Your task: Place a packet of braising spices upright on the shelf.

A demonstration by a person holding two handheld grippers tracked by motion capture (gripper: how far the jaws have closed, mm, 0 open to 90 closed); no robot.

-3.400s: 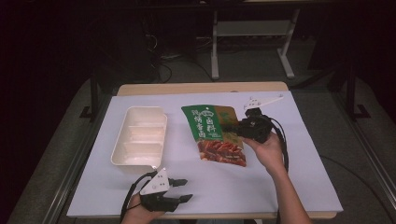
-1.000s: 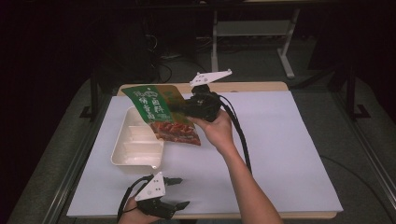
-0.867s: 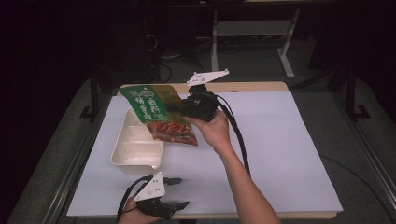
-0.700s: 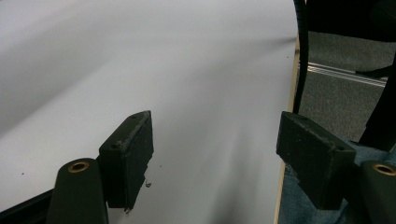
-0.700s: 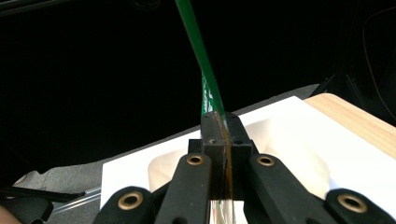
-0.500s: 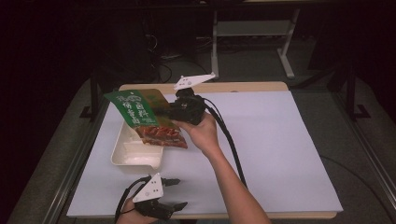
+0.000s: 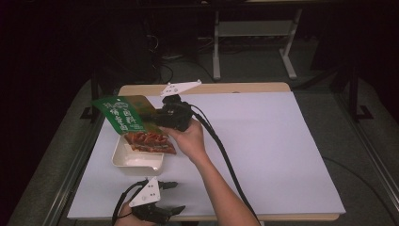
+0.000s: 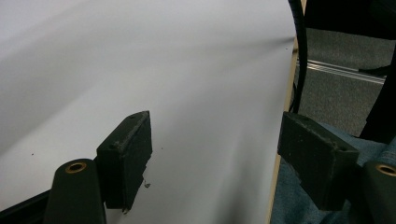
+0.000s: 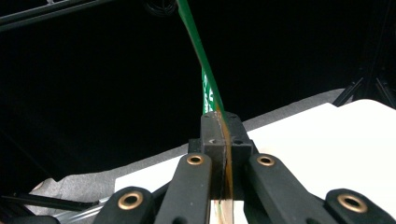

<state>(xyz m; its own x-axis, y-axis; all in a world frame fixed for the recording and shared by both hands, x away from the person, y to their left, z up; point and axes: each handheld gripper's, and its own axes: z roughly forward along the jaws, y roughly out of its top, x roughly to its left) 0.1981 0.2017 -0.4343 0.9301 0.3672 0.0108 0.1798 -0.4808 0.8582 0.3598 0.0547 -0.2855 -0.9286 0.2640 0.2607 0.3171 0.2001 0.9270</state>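
Up over the tray, the right gripper (image 7: pixel 157 114) clamps the flat green-and-orange printed food pouch (image 7: pixel 131 123).

Seen along the right gripper (image 9: pixel 223 154), both black jaws press flat against the pouch (image 9: pixel 205 70), whose thin green edge rises from between them. From the high view the pouch hangs tilted, green printed end toward the far left, its lower end with the picture of red food over the far part of the white rectangular plastic tray (image 7: pixel 137 160), which sits at the left of the white table sheet (image 7: pixel 263 141). At the near edge, the left gripper (image 7: pixel 171 197) rests low in the person's hand, jaws spread wide with nothing between them; its own view (image 8: pixel 215 154) shows bare white sheet between the pads.
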